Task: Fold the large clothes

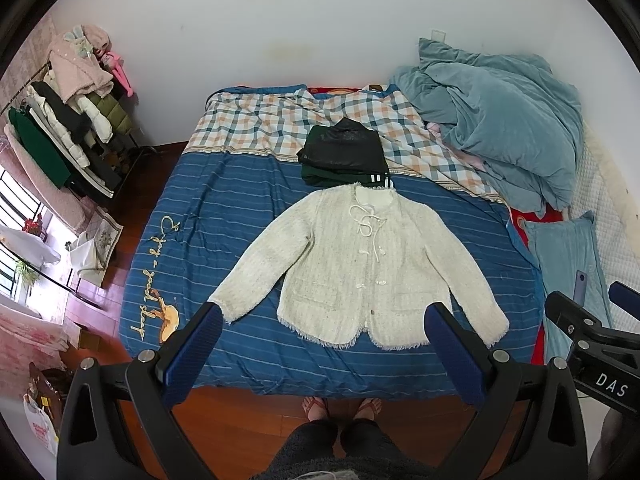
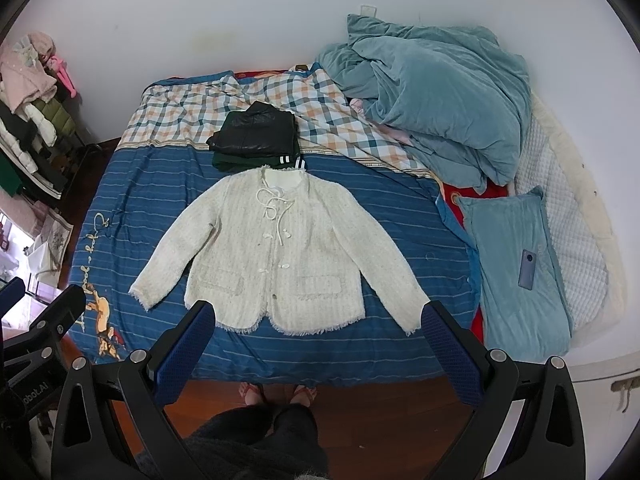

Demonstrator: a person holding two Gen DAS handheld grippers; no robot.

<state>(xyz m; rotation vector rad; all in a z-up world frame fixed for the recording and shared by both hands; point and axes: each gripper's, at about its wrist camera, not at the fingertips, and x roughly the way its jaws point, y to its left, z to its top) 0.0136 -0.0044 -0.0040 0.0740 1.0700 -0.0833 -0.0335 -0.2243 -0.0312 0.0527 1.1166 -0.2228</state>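
Cream tweed jacket (image 1: 356, 264) lies flat, face up, sleeves spread.

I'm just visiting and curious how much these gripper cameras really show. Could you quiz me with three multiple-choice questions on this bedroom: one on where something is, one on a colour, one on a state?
1. Where is the phone?
A. on the blue pillow
B. on the floor
C. on the jacket

2. What colour is the jacket spread on the bed?
A. red
B. cream white
C. black

3. How are the two grippers?
A. both open and empty
B. both clamped on a sleeve
C. one holding the phone

Answers:
1 A, it lies on the pillow right of the jacket.
2 B, pale tweed on blue bedding.
3 A, left gripper and right gripper have their fingers spread, holding nothing.
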